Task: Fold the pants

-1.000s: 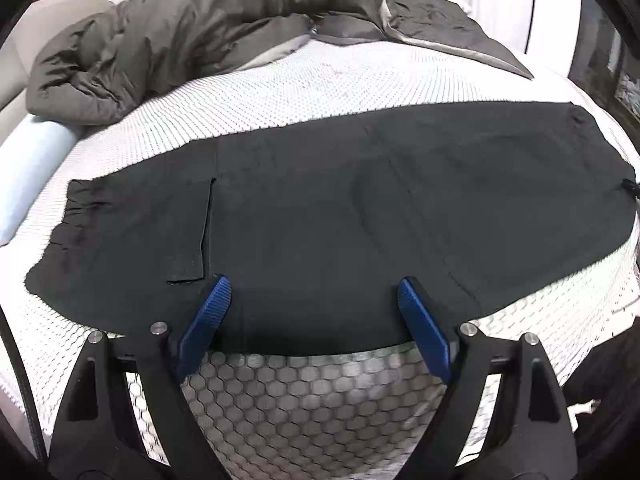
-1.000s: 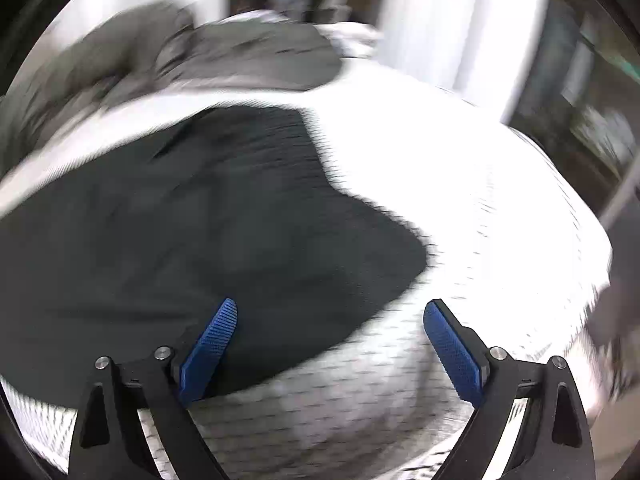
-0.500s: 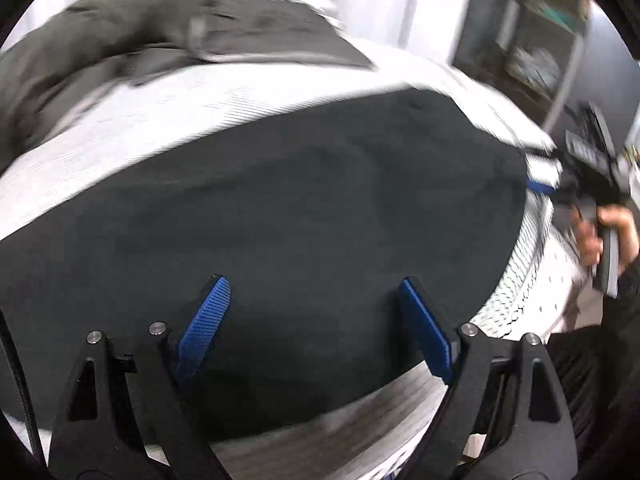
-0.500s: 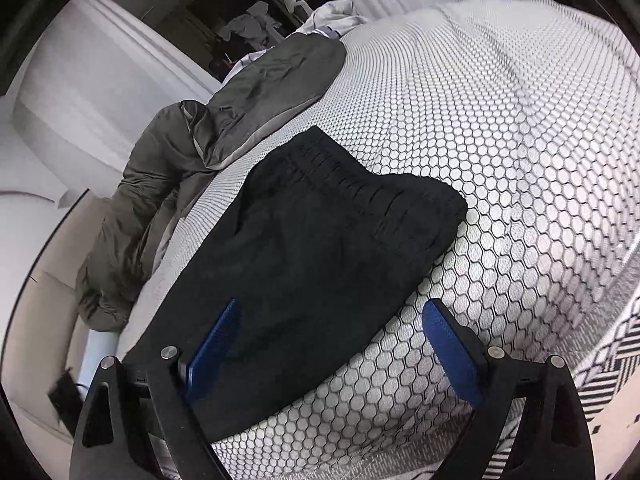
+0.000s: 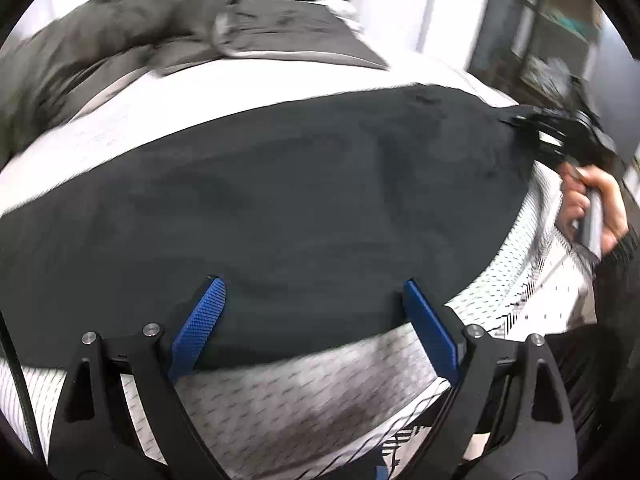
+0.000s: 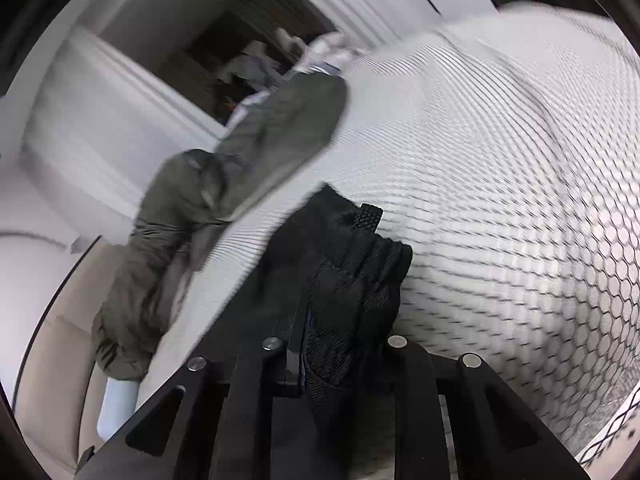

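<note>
a crumpled grey duvet (image 5: 132, 36) lies on the honeycomb-patterned bedspread (image 6: 520, 168)

Matt black cloth pants (image 5: 300, 208) lie on a honeycomb-printed fabric bedcover (image 6: 520, 160).

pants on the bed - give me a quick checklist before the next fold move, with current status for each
1. Right gripper shut on the pants: ok; black fabric is bunched between its closed fingers.
2. Which part of the pants it pinches: cannot tell for sure; it looks like the gathered end at the pants' right edge.
3. Left gripper ready to grab: not ok; open over the pants' near edge, holding nothing.
4. Pants lying flat on the honeycomb bed cover: ok mostly; a few soft wrinkles in the middle.
5. Fold path clear: ok; the grey duvet lies apart, beyond the pants' far edge.
6. Image sharpness: not ok; both views are motion-blurred.
</note>
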The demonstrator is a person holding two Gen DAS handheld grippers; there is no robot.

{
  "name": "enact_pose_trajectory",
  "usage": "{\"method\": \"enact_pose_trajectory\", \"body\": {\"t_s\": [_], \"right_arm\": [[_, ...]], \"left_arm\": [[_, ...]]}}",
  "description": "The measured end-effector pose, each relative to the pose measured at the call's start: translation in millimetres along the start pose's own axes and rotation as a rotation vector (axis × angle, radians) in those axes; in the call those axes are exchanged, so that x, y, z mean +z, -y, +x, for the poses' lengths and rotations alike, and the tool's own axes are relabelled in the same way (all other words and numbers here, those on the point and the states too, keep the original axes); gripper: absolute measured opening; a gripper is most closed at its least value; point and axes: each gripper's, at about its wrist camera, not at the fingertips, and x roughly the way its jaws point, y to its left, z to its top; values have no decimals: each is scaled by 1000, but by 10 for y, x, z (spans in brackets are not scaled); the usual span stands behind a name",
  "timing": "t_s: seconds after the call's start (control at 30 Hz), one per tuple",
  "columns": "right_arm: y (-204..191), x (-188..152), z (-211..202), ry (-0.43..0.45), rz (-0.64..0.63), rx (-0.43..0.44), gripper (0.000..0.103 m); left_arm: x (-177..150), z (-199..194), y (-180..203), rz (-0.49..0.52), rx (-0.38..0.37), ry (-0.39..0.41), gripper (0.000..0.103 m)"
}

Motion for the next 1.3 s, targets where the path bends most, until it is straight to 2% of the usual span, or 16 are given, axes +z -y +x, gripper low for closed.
{"method": "enact_pose_trajectory", "body": {"t_s": [0.13, 0.23, 0.33, 0.43, 0.5, 0.53, 0.57, 0.63, 0.73, 0.83, 0.87, 0.93, 1.0, 1.07, 1.17, 1.3], "right_arm": [[-727, -250, -66, 46, -173, -4, 17], [-1549, -556, 116, 0, -353, 94, 16], [-2400, -1031, 335, -97, -536, 252, 16], [-3141, -1694, 622, -289, -734, 429, 17], [-3406, -2168, 876, -510, -834, 521, 37], [-3456, -2356, 958, -597, -879, 541, 37], [-3462, -2561, 1002, -661, -943, 532, 37], [-3399, -2621, 963, -648, -1003, 485, 39], [-3129, -2305, 841, -580, -936, 447, 53], [-2718, -2003, 715, -476, -865, 286, 55], [-2592, -1953, 742, -480, -857, 231, 55], [-2258, -1928, 679, -494, -855, 120, 54], [-1923, -1888, 529, -500, -824, 50, 56], [-1681, -1791, 357, -513, -749, 57, 56], [-1565, -1684, 219, -490, -659, 134, 57], [-1488, -1624, 315, -494, -562, 183, 57]], "left_arm": [[-67, -229, -494, -169, 132, 43, 89], [-113, -418, -890, -286, 156, 80, 89], [-212, -636, -1294, -376, 221, 117, 89], [-390, -851, -1679, -446, 274, 135, 89], [-488, -964, -1879, -479, 318, 140, 89], [-534, -1015, -1954, -493, 324, 139, 89], [-581, -1053, -2032, -508, 320, 139, 89], [-611, -1090, -2085, -522, 286, 145, 89], [-519, -1038, -2009, -489, 163, 151, 89], [-386, -824, -1729, -351, 52, 102, 90], [-365, -733, -1638, -291, 54, 73, 90], [-393, -542, -1536, -206, 152, -12, 89], [-489, -529, -1556, -193, 147, -15, 89], [-555, -638, -1605, -201, 128, 9, 89], [-516, -777, -1621, -204, 107, 27, 89], [-107, -772, -1715, -213, 127, 56, 89]]}}
